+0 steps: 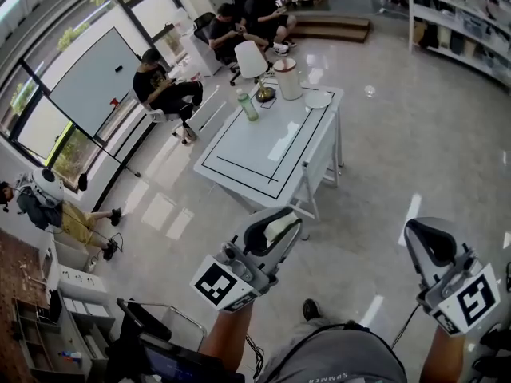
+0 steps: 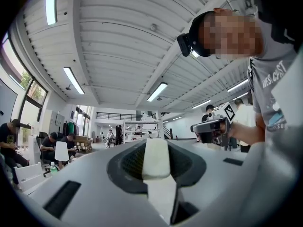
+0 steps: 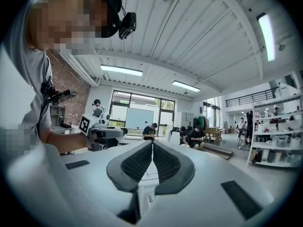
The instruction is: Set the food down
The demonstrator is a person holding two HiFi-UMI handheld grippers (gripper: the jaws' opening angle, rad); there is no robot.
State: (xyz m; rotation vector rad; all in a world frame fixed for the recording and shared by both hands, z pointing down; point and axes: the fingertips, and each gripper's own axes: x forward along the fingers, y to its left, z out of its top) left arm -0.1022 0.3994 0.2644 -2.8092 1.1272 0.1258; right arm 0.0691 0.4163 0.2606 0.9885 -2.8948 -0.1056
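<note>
A pale cream block of food [image 2: 156,161] is clamped between the dark pads of my left gripper [image 2: 156,148]. In the head view that left gripper [image 1: 274,231] hangs over the floor, just short of the near edge of the white table [image 1: 239,156], with the food [image 1: 279,227] showing between its jaws. My right gripper [image 1: 432,244] is off to the right, also over the floor. Its jaws meet tip to tip with nothing between them in the right gripper view [image 3: 152,144]. Each gripper view also shows the other gripper raised at about the same height.
On the table's far end stand a white lamp [image 1: 251,61], a green bottle [image 1: 247,104], a white container [image 1: 287,78] and a small plate [image 1: 317,99]. Several people sit beyond and left of the table. Shelving [image 1: 467,22] lines the far right wall.
</note>
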